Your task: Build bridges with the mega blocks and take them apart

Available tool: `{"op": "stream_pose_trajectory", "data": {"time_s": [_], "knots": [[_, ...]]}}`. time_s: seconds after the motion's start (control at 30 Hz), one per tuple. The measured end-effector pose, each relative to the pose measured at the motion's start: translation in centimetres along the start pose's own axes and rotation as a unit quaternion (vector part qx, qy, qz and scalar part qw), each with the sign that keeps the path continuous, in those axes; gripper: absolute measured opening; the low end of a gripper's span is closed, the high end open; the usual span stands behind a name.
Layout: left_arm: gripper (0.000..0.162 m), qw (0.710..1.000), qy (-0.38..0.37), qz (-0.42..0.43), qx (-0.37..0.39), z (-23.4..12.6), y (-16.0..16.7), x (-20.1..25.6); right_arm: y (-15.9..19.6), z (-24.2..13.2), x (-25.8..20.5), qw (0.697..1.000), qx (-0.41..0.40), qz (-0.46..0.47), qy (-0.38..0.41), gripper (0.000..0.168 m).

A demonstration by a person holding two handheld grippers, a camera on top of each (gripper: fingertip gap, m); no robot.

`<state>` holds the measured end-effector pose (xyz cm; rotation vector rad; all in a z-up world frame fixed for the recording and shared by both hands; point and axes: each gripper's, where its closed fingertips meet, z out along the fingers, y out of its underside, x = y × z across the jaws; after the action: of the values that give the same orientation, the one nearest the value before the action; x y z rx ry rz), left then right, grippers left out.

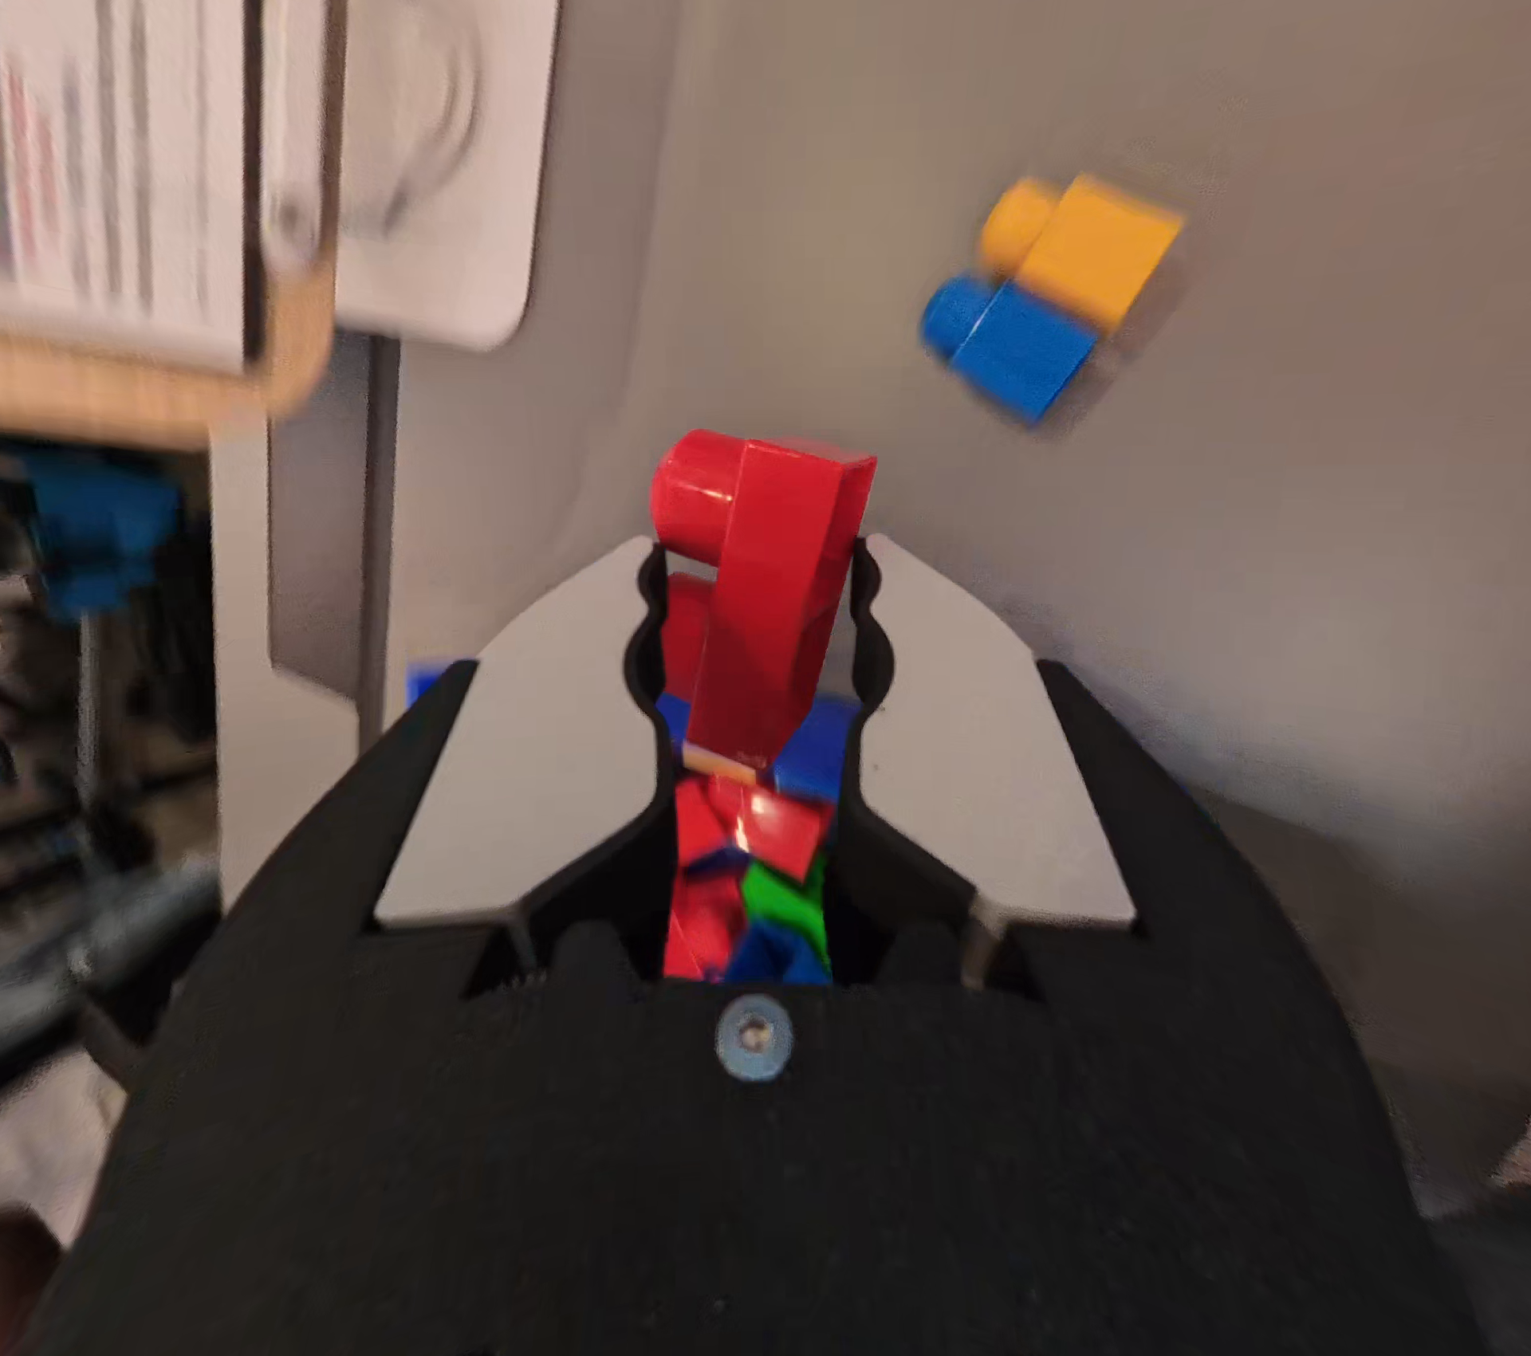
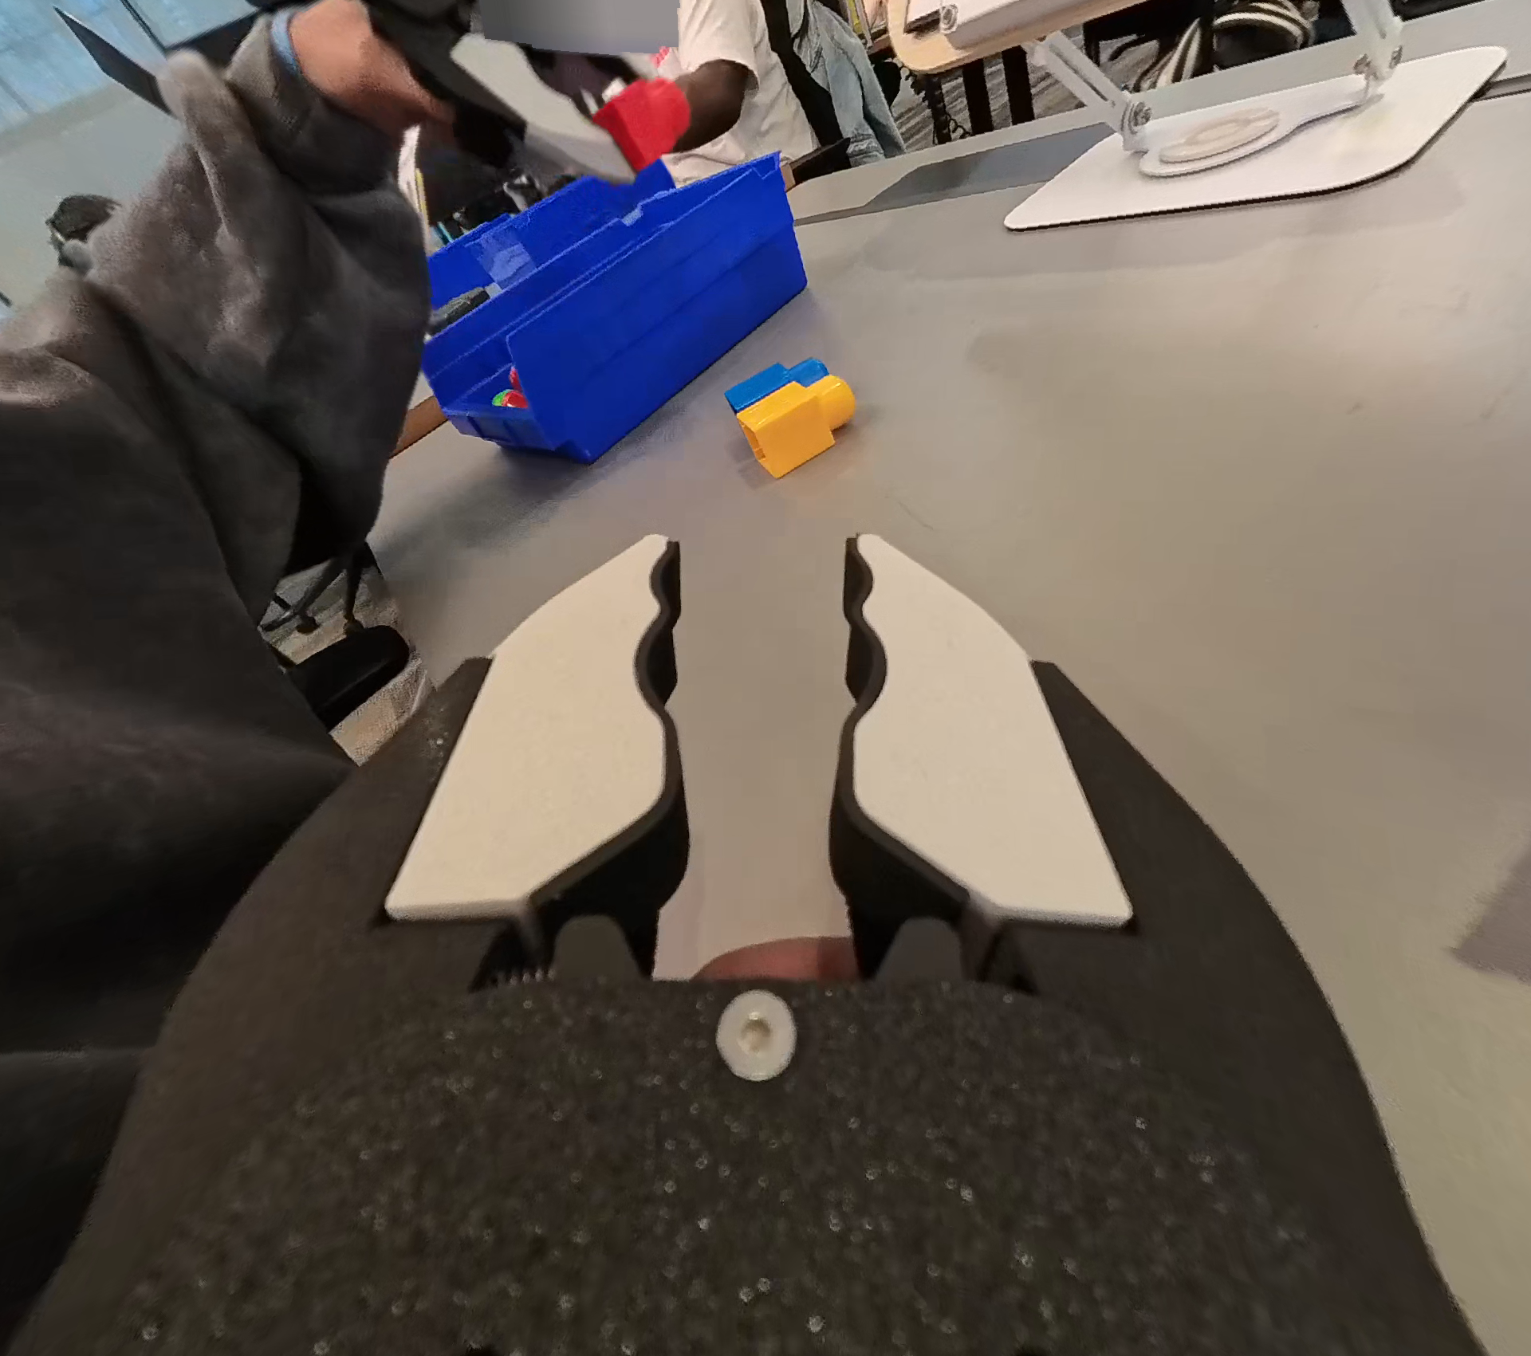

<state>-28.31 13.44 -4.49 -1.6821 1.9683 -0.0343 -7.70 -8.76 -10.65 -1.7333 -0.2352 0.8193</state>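
Grey tabletop (image 2: 1077, 455) fills most of both views, with a blue bin (image 2: 663, 314) of loose blocks at its near-left part, a white stand (image 2: 1259, 157) holding a sheet farther back, and other people seated beyond the table's far edge. Just beside the bin, toward the right, a yellow block (image 2: 787, 426) and a blue block (image 2: 775, 384) lie on their sides, touching, studs pointing the same way. The left gripper (image 1: 755, 550) is raised above the bin and is clamped on a red block (image 1: 766, 596), a two-stud piece whose long axis runs along the fingers so that one stud sticks out past the tips. From this gripper the pair lies ahead and to the right, down on the table, so the red block would probably have to travel that way and turn flat before it can span the two. The right gripper (image 2: 762, 554) hovers low over bare table with its jaws apart and nothing between them; the pair sits straight ahead of it, nearer to it than to the left one.
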Motion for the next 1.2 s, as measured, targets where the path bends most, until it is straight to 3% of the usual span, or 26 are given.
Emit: {"op": "stream_pose_trajectory", "data": {"time_s": [0.1,0.2,0.33,0.5,0.93,0.97,1.1,1.2], "knots": [[0.042,0.995,0.018,0.094,0.013,3.1,-6.4,1.3,0.0,0.2,-0.3,1.0,-0.002,-0.006,-0.004,0.037],[0.042,0.987,0.055,0.148,-0.01,8.0,-9.8,1.9,-0.1,-0.1,-0.4,1.0,-0.001,-0.015,-0.002,0.037],[0.042,0.975,0.136,0.173,-0.023,14.1,-11.4,3.3,-0.2,-0.5,-0.1,1.0,0.005,-0.014,0.005,0.037],[0.042,0.967,0.16,0.191,-0.045,18.0,-11.0,3.4,0.0,-0.9,0.0,1.0,0.008,-0.003,0.006,0.036],[0.043,0.96,0.161,0.223,-0.05,19.3,-9.8,4.0,0.0,-0.7,0.1,1.0,0.001,-0.004,0.003,0.036],[0.049,0.962,0.165,0.211,-0.052,19.2,-9.8,4.0,0.0,-0.6,0.1,1.0,0.001,-0.004,0.002,0.036],[0.072,0.968,0.171,0.173,-0.061,17.0,-9.7,4.0,0.0,-0.7,0.0,1.0,0.0,0.001,-0.001,0.036],[0.075,0.982,0.131,0.125,-0.057,13.2,-9.6,3.1,0.0,-0.8,0.1,1.0,0.004,0.014,-0.004,0.036]]}}
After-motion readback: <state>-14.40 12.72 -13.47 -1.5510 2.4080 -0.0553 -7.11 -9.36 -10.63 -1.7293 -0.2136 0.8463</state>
